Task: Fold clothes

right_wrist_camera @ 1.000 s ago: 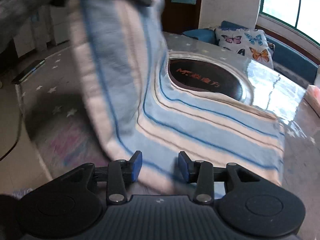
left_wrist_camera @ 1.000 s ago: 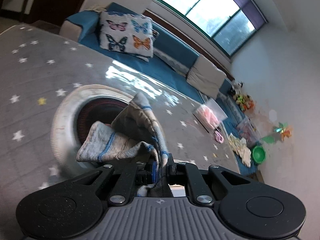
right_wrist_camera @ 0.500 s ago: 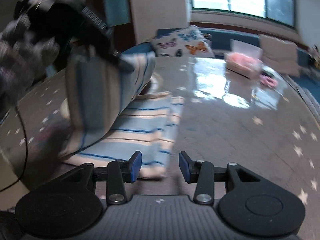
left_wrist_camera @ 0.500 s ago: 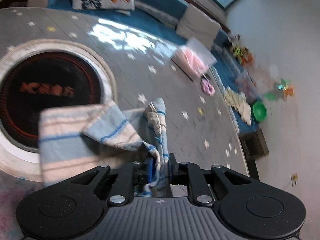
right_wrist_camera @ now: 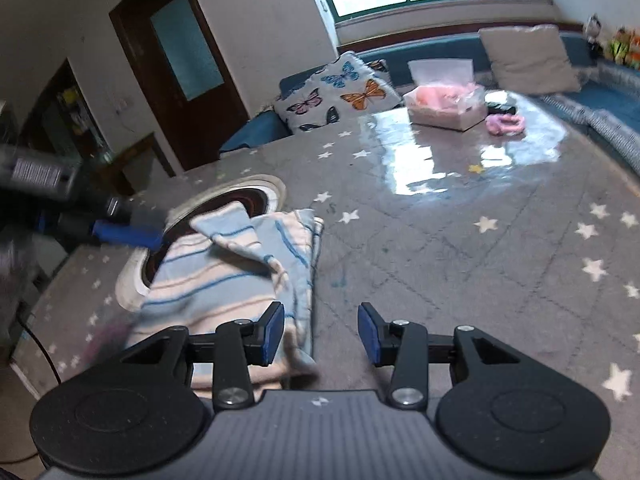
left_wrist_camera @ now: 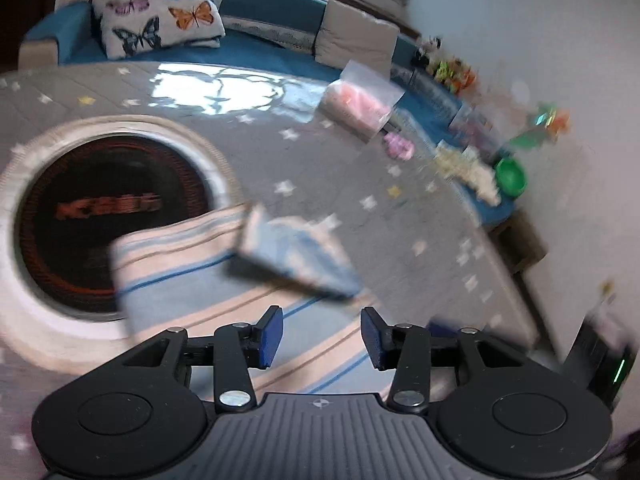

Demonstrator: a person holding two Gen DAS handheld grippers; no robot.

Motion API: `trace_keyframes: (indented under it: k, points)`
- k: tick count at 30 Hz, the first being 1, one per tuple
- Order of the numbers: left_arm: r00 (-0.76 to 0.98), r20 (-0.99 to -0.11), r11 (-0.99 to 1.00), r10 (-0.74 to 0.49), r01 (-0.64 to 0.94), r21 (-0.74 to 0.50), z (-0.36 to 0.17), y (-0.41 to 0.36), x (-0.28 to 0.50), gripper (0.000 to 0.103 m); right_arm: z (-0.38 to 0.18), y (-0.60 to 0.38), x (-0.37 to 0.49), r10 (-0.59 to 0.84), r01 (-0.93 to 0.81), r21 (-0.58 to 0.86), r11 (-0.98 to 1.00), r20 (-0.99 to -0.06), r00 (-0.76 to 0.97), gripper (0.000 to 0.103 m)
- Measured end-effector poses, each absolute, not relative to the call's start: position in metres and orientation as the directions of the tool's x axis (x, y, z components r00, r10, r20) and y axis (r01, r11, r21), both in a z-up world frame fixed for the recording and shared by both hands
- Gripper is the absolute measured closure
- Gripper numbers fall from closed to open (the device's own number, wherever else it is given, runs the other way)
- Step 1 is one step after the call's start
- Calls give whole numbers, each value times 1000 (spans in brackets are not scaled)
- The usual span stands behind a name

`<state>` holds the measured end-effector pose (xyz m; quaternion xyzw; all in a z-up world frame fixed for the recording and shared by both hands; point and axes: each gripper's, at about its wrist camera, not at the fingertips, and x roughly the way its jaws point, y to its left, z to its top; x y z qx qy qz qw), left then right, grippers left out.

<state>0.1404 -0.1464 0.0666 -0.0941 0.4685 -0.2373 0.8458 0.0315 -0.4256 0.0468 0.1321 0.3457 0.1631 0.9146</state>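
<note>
Grey star-printed covering spreads across the table [right_wrist_camera: 460, 240], with a round dark inset [left_wrist_camera: 100, 216] ringed in white near one end and a blue sofa and butterfly cushion [right_wrist_camera: 340, 92] behind. On that surface lies the cloth [right_wrist_camera: 224, 280], a blue-and-cream striped piece, partly over the inset's rim; one corner has been flipped onto the rest, so it sits as a rough double layer and not yet as a neat fold. The left gripper [left_wrist_camera: 322, 338] hangs just above the near part of the cloth with its jaws apart and nothing pinched between them; they have just been opening, which fits a corner let go so that the folded flap can settle where it was carried. That flap [left_wrist_camera: 296, 252] shows blurred in the left wrist view, perhaps not quite at rest. The right gripper [right_wrist_camera: 320, 334] is also parted and empty, its left pad beside the cloth's near edge and its right pad over bare table, likely placed there to take that edge or smooth it for a further fold. A tissue box [right_wrist_camera: 444, 108] and a pink item [right_wrist_camera: 506, 124] stand well apart at the far side, clear of the work. Judging by the loose, uneven top layer, the fold needs straightening.
</note>
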Motion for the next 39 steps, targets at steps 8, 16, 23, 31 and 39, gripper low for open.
trace_keyframes:
  k: [8,16,23,31,39]
  points:
    - [463,-829,949,-313,193,-251,27,-88,110,56,34,-410,77,477,-268,407,873,-607,635,62]
    - [487,-824,957,-289,120,-264,22,-69,105,55,26,-376,126,476,-334,340,879,-651,591,61]
    - [500,-815,955,-294,122,-269,21,-72,118,54,27,-383,152,440,-248,374,894,-625,644,61]
    - [538,-790,956,-294,147,-256,26,-81,139,54,45,-391,150,423,-260,345,902,-582,694,64]
    - [543,-793,961,-275,170,-217,21,-90,150,54,46,-365,155,475,-361,310,880,-597,646,64]
